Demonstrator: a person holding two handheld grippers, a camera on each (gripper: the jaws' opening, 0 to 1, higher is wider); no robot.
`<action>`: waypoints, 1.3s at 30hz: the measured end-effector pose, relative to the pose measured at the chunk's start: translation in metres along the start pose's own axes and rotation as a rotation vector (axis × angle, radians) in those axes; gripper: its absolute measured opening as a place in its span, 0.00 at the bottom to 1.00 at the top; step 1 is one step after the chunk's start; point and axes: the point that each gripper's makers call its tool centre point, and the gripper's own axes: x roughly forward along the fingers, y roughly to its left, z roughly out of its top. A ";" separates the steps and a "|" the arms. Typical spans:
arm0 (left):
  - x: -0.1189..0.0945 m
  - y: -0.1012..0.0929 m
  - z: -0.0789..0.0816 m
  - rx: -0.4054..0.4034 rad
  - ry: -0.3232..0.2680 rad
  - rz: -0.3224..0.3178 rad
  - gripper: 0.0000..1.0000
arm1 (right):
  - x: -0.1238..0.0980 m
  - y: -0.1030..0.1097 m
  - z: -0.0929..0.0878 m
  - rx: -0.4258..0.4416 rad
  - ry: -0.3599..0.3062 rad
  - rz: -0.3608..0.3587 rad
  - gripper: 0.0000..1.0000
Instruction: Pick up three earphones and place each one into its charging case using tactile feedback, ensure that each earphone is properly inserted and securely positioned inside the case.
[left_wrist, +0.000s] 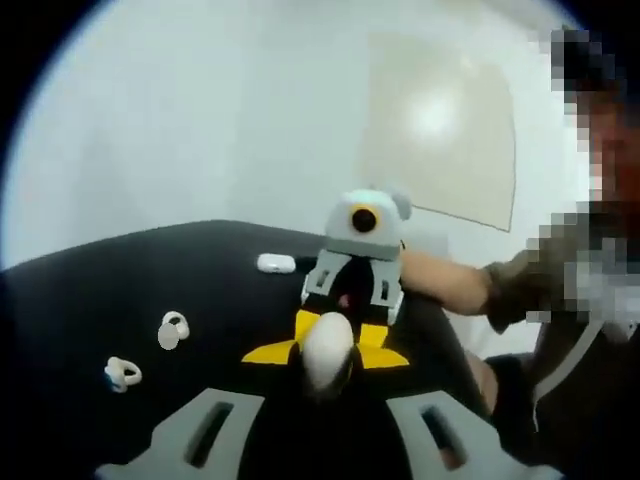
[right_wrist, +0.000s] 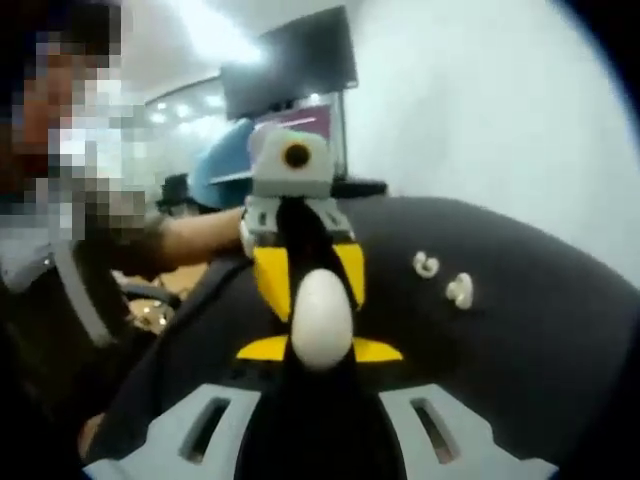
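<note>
- The two grippers face each other over the black table (left_wrist: 120, 290), and a white oval charging case (left_wrist: 327, 352) sits between them, right at the tips.
- In the left gripper view, the right gripper (left_wrist: 336, 342), the one with yellow fingertips, appears clamped on the far side of the case.
- In the right gripper view the same case (right_wrist: 321, 318) sits at the end of the left gripper (right_wrist: 318, 330); its yellow jaws appear closed on it too, though the case hides the contact.
- The case looks shut from both sides; I can't tell whether an earphone is inside.
- Two white earphones lie loose on the table: one (left_wrist: 174, 329) nearer the case, another (left_wrist: 122, 374) just beyond it. In the right gripper view they sit side by side (right_wrist: 427, 264), (right_wrist: 461, 290).
- A small white object (left_wrist: 276, 263) rests farther back, possibly another case or earphone, too blurred to say.
- My read: at least two earphones are left to seat, so plenty of the job remains.
</note>
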 end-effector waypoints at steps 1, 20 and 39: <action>-0.001 -0.001 0.000 -0.019 -0.002 -0.009 0.18 | 0.000 0.001 0.001 -0.035 -0.001 -0.002 0.22; -0.014 0.020 0.027 -0.120 -0.160 0.084 0.15 | 0.001 -0.002 0.001 -0.121 -0.012 -0.005 0.22; -0.126 0.127 0.053 -0.109 -0.417 0.670 0.17 | 0.002 -0.001 0.000 -0.072 -0.029 0.017 0.22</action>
